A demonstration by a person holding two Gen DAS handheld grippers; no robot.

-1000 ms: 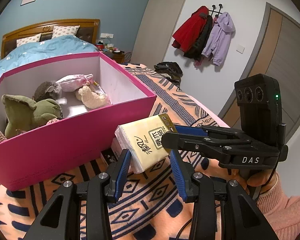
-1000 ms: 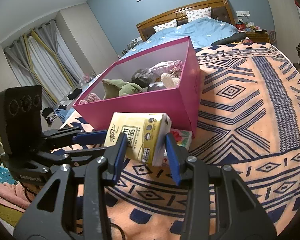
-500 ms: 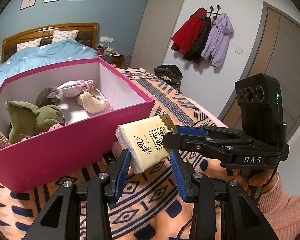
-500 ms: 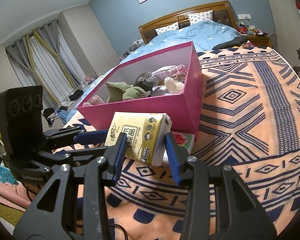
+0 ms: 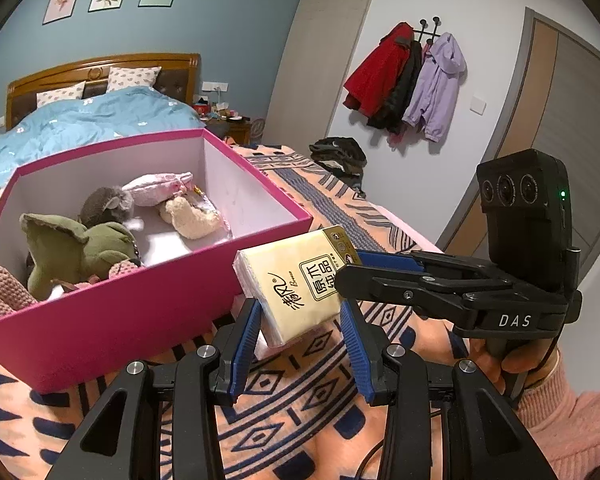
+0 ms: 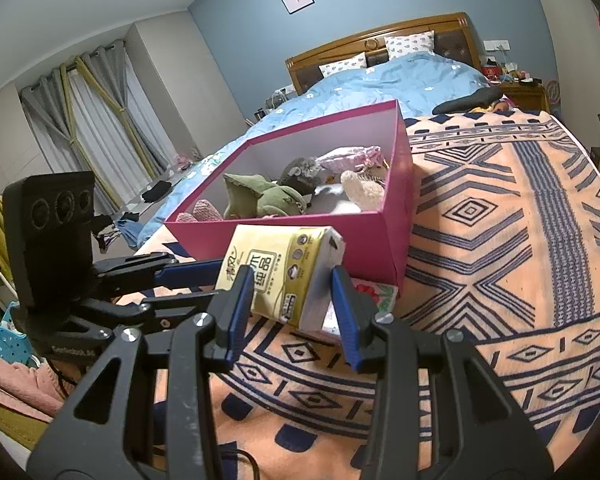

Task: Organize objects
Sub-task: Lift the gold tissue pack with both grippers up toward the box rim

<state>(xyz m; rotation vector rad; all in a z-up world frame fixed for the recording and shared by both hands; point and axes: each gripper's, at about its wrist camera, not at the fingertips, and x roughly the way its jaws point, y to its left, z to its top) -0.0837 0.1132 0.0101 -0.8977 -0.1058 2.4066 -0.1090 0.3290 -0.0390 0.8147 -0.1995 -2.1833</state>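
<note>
Both the left gripper point(image 5: 300, 332) and the right gripper point(image 6: 288, 304) have their jaws closed narrowly on one soft tissue pack point(image 5: 296, 280), which is held just above the bed's blanket point(image 5: 300, 400), before the pink box point(image 5: 140, 320). If the hands are moved unevenly, the pack may be twisted loose. If it is carried low, it may be caught on the box's near wall.

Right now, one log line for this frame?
left gripper: shut on pack | right gripper: shut on pack | pack: off blanket, by box | box: soft toys inside, pack not yet in
</note>
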